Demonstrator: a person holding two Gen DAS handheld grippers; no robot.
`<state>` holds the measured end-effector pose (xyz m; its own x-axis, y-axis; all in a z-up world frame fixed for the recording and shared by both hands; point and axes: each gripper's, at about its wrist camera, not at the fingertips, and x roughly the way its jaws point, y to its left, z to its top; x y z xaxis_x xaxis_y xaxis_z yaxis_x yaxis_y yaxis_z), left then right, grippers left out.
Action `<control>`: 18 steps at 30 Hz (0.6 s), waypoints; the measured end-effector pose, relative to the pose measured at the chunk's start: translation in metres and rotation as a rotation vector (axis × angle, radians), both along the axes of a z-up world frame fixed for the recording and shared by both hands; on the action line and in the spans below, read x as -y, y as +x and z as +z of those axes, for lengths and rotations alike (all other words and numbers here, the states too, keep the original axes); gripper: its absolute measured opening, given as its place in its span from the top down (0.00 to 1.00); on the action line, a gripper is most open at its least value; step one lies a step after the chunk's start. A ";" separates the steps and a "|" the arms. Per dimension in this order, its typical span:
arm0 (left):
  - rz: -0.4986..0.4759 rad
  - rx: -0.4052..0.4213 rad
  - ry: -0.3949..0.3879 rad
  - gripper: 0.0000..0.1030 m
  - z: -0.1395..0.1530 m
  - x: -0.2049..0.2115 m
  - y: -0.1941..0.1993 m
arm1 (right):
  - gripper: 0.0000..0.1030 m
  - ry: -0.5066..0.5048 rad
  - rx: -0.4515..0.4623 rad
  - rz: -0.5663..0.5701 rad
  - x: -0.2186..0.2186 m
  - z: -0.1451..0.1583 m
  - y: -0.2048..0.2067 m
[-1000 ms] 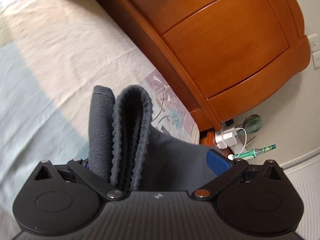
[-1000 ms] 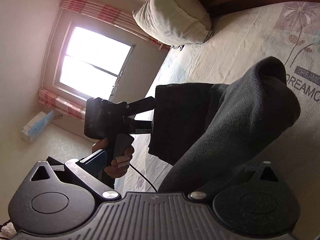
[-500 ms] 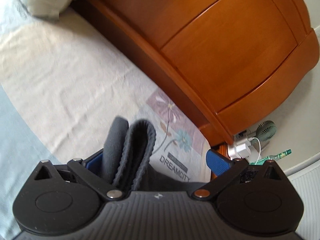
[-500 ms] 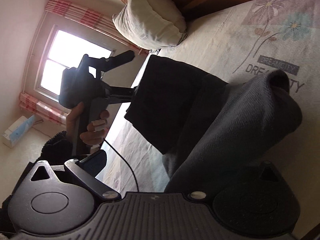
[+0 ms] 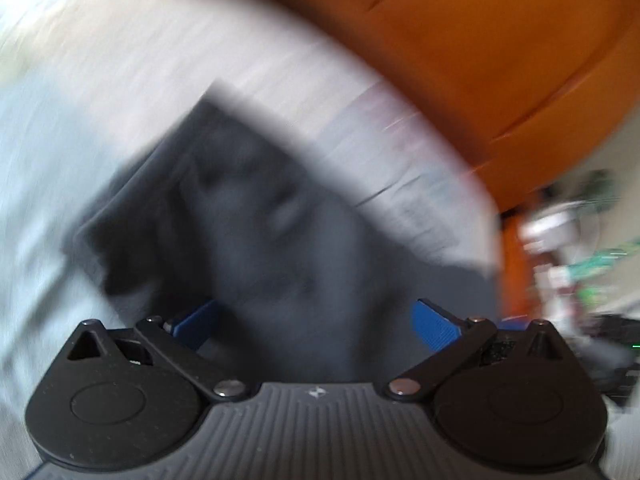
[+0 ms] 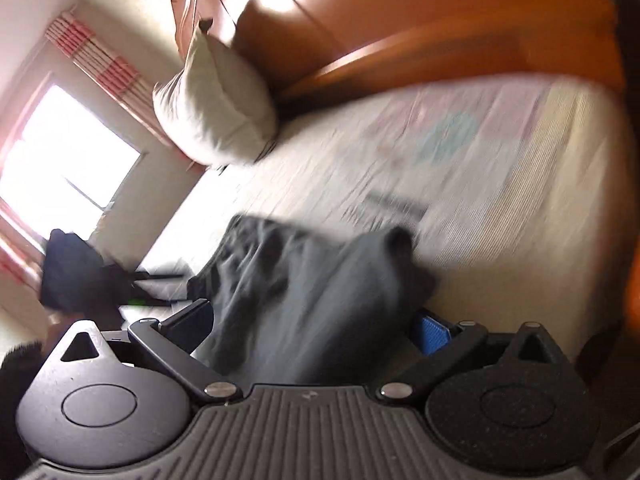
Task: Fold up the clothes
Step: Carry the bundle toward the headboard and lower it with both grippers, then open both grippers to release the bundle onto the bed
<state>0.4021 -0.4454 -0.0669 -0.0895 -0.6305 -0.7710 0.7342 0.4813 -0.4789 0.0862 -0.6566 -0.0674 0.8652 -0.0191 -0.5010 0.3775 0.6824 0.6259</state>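
Both views are blurred. The left gripper [image 5: 316,324] has its blue fingers spread wide and pinches nothing. The right gripper [image 6: 316,326] is spread too. Beyond them the dark grey garment [image 5: 272,216] lies bunched on the bed sheet [image 5: 120,80], probably released for smoothing. Farther off stands the wooden headboard [image 6: 440,20].

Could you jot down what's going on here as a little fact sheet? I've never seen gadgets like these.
Place: bed with a pale sheet, wooden headboard behind it
Garment: dark grey cloth lying on the bed, creased
Left gripper: open, blue pads either side of the cloth
Right gripper: open, cloth between its fingers
Pillow: leaning against the headboard
Window: bright, with red striped curtains
Picture quality: both views blurred by motion, so the fold cannot be judged
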 end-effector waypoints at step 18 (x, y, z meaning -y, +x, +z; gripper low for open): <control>-0.009 0.415 0.223 0.01 -0.006 -0.108 -0.109 | 0.00 -0.518 -0.158 0.281 -0.100 0.007 0.015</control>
